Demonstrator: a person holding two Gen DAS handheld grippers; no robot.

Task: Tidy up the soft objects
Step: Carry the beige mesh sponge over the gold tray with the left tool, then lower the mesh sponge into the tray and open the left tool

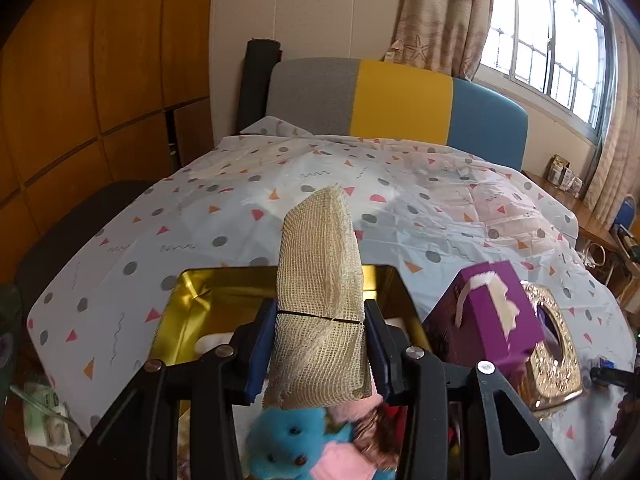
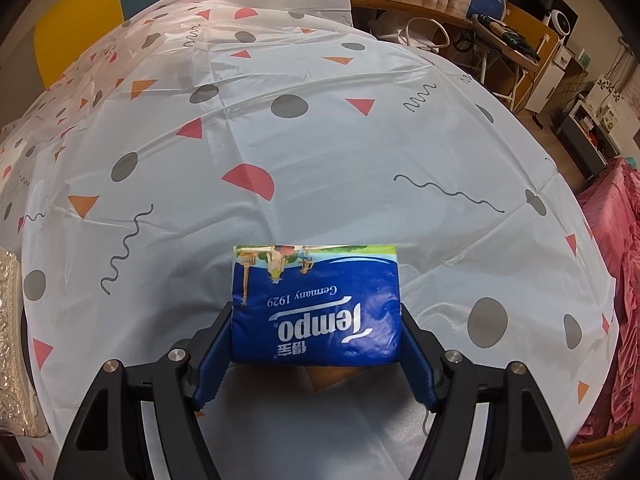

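Observation:
My left gripper is shut on a beige mesh cloth, which sticks up between the fingers, above a gold tin box. Below the gripper lie a blue plush toy and pink soft items. My right gripper is shut on a blue Tempo tissue pack, held just above the patterned tablecloth.
A purple box and an ornate gold tissue box stand right of the tin; the gold tissue box also shows at the left edge of the right wrist view. A grey, yellow and blue headboard lies beyond. A pink blanket is at the right.

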